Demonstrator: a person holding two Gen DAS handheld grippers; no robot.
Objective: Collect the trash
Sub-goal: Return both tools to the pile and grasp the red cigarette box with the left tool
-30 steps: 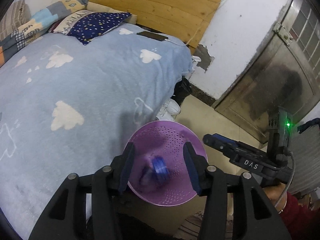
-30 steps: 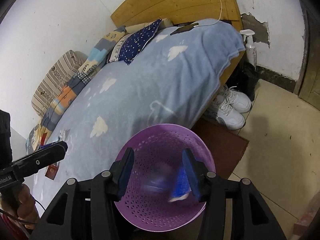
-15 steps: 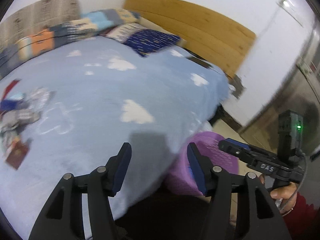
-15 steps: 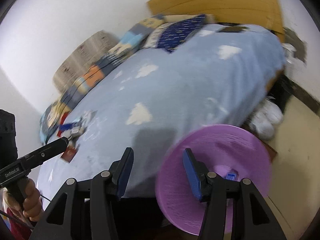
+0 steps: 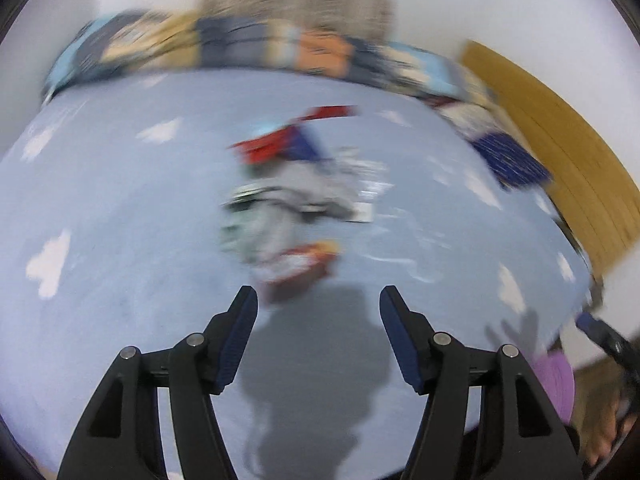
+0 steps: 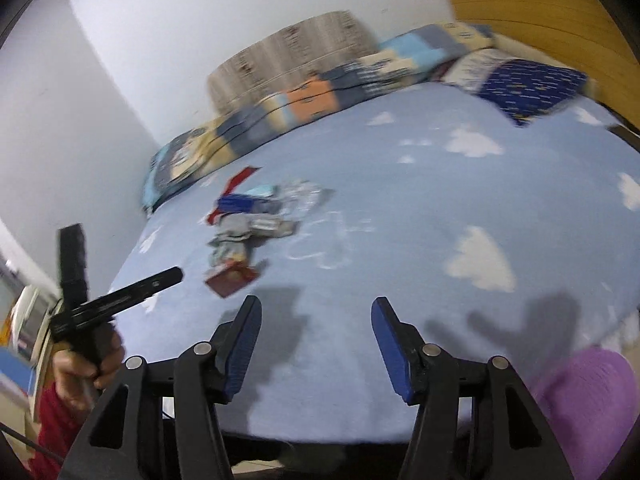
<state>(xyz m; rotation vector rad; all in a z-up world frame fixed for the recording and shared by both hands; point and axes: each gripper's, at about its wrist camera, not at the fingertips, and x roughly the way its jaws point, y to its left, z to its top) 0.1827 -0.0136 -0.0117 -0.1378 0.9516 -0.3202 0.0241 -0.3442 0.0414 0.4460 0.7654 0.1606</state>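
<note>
A: Purple plastic, low at the right of both views: that is the basket (image 6: pixel 588 408) for the trash, standing off the edge of the bed (image 6: pixel 400 208).

B: And the trash pile (image 5: pixel 288 200) itself?

A: Wrappers and packets heaped on the blue cloud blanket, toward the far side, well apart from the basket. It is blurred in the left wrist view, so single pieces are hard to tell; a red packet (image 6: pixel 232 278) lies nearest.

B: What do the tools hold?

A: Nothing. The left hand-held gripper (image 5: pixel 318 300) has its jaws opening, with only blanket between them, and the pile is just ahead. The right hand-held gripper (image 6: pixel 316 312) is opening too, empty, aimed at bare blanket beside the pile.

B: So how should the pick go?

A: I would take the near red packet first, coming down with one finger on each side of an edge, not flat on top. Thin wrappers probably slide on fleece, so pinch a raised fold and avoid catching the blanket.
</note>
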